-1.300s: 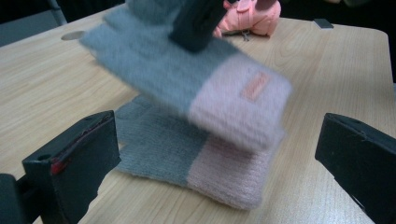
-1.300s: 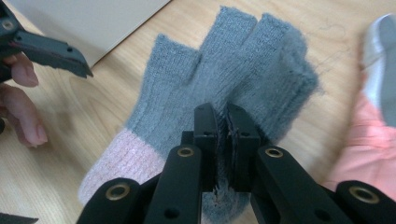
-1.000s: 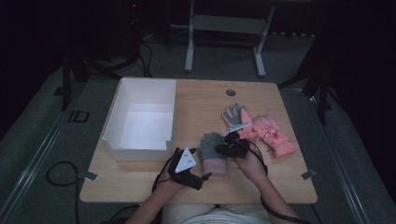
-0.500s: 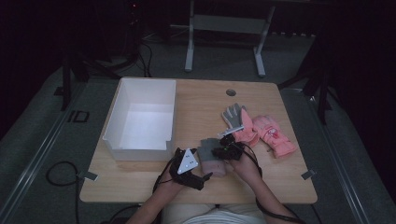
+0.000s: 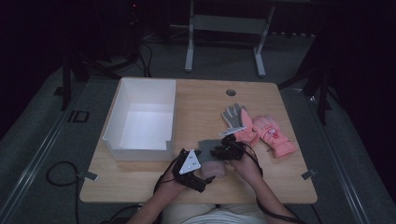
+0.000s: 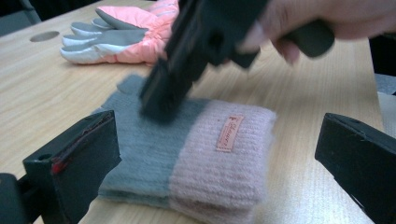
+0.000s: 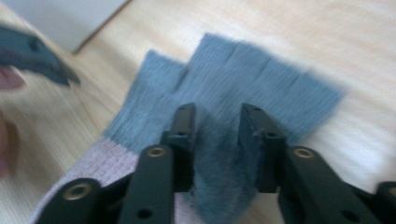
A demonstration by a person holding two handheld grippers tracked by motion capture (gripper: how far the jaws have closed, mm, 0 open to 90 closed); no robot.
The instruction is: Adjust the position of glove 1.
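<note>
A grey-and-pink knitted glove (image 6: 196, 154) was seen lying flat near the tabletop's (image 5: 196, 98) front edge, between the two claws, with a white box (image 5: 140, 126) at about ten o'clock from it and a pair of pink ski gloves (image 5: 261, 133) at about two o'clock. The right claw (image 7: 217, 119) was pressed down on the glove's grey finger end, a fold of grey knit pinched up between its jaws, which had just been opening; whether the pads were gripping it could not be told through the blur. The left claw (image 6: 219, 154) was held wide open, its jaws standing on either side of the pink cuff without touching it. The step would likely be done best if the cuff were clamped squarely by the left claw before any lift, so that the glove's stacked layers were kept together and flat.
</note>
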